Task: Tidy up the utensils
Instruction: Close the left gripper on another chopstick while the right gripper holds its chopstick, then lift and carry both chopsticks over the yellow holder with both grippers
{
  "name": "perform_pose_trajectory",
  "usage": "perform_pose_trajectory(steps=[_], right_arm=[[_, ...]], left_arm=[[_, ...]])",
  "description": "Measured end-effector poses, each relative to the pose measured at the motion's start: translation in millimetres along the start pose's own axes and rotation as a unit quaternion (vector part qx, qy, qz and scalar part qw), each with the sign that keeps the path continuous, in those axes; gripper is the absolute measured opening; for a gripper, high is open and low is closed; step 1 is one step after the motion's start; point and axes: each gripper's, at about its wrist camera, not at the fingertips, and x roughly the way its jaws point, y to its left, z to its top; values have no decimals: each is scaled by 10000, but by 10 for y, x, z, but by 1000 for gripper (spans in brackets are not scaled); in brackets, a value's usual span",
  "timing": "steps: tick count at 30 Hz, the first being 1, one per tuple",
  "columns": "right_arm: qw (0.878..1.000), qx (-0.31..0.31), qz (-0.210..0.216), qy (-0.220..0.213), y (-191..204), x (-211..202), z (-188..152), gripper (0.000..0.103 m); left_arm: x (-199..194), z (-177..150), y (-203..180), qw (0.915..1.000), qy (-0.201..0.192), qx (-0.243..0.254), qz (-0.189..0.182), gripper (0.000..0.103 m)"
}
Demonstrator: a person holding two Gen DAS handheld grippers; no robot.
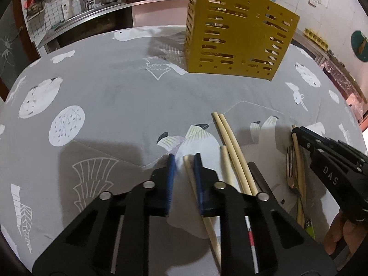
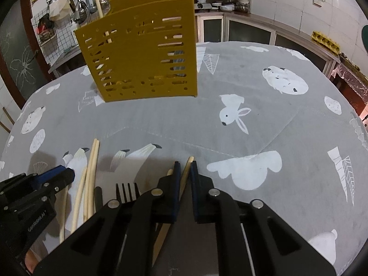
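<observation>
My left gripper [image 1: 184, 158] points down at the table, its blue pads closed around the tip of a pale wooden chopstick [image 1: 189, 172] that runs back under the right finger. In the right wrist view the left gripper [image 2: 69, 174] shows its fingers together. My right gripper [image 2: 185, 163] is shut on another chopstick [image 2: 189, 162], whose tip pokes out past the pads. Seen from the left wrist, the right gripper [image 1: 295, 132] holds that chopstick [image 1: 299, 161] beside a metal fork [image 1: 291, 168]. A perforated yellow utensil holder [image 1: 234, 39] stands upright farther back with sticks inside.
A pair of loose chopsticks [image 1: 230, 142] and a shorter one lie between the two grippers, beside a dark handle [image 1: 257, 177]. The fork [image 2: 127, 191] lies left of my right gripper. A grey printed tablecloth [image 2: 253, 119] covers the table. A hand [image 1: 338, 237] holds the right gripper.
</observation>
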Motion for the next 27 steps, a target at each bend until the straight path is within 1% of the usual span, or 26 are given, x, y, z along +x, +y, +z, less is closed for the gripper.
perform_pose_trajectory(steps=[2, 8, 12, 16, 18, 20, 22, 27], right_arm=[[9999, 44, -42, -112, -24, -41, 16, 9], [9992, 176, 4, -370, -100, -147, 54, 8], [9976, 244, 25, -644, -144, -266, 93, 8], [9945, 286, 53, -1004, -173, -443, 133, 8], [9917, 202, 20, -1269, -155, -580, 173, 8], [9878, 84, -56, -1556, -129, -729, 198, 8], [9840, 43, -25, -1782, -124, -865, 226, 7], [9757, 36, 25, -2189, -153, -1106, 282, 7]], left_arm=[[-3, 7, 34, 9999, -4, -71, -72, 7], [-16, 10, 52, 9998, -89, -107, -129, 6], [-78, 25, 82, 9994, -223, -159, -205, 4], [-231, 56, 112, 9982, -548, -156, -172, 4], [-370, 68, 114, 9965, -814, -127, -108, 4], [-533, 83, 118, 9937, -1117, -86, -51, 4], [-704, 94, 130, 9900, -1410, -87, -16, 3], [-1011, 143, 184, 9813, -1914, -201, -11, 3]])
